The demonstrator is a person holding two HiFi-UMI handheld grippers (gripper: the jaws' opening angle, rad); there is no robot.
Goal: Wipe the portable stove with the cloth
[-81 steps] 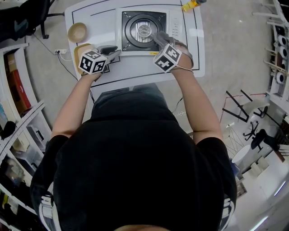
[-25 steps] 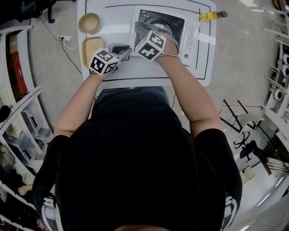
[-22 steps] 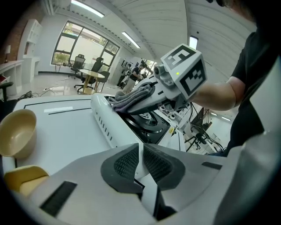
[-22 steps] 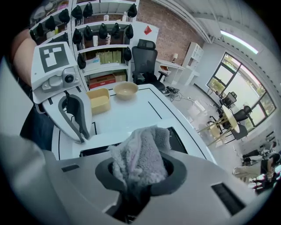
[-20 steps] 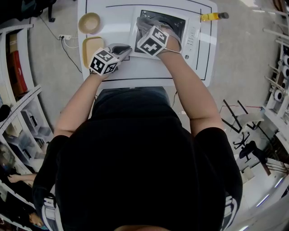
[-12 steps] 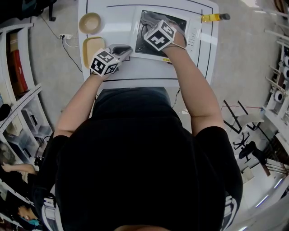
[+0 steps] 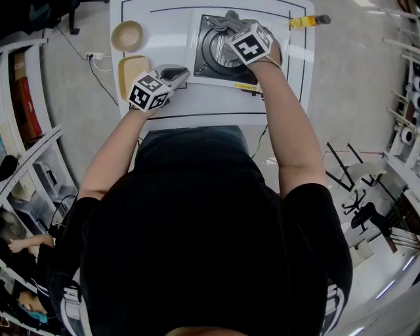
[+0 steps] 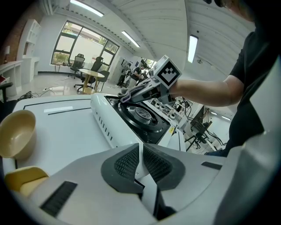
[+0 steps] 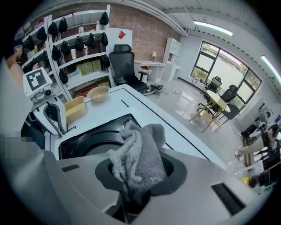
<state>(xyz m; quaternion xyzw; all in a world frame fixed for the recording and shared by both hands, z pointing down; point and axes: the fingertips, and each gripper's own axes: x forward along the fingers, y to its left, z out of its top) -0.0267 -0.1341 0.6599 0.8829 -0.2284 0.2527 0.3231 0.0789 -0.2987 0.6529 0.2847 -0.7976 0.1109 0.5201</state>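
The portable stove (image 7: 205, 71) has a white body and a black top with a round burner, and it stands at the middle of the white table (image 7: 210, 105). My right gripper (image 7: 231, 26) is over the stove's far side, shut on a crumpled grey cloth (image 7: 228, 20). In the right gripper view the cloth (image 9: 140, 160) bulges out of the right gripper (image 9: 138, 176) above the black stove top (image 9: 88, 140). My left gripper (image 7: 180, 71) rests on the table at the stove's front left, shut and empty. The left gripper view shows the left gripper (image 8: 141, 162) pointing at the stove (image 8: 131, 116).
A tan bowl (image 7: 126, 36) and a yellow tray (image 7: 131, 69) sit at the table's left. A yellow bottle (image 7: 305, 21) lies at the far right corner. Shelves stand to the left of the table, and cables run across the floor.
My right gripper has carried the cloth from the stove's near left part across the top to its far right part. The left gripper has stayed in place.
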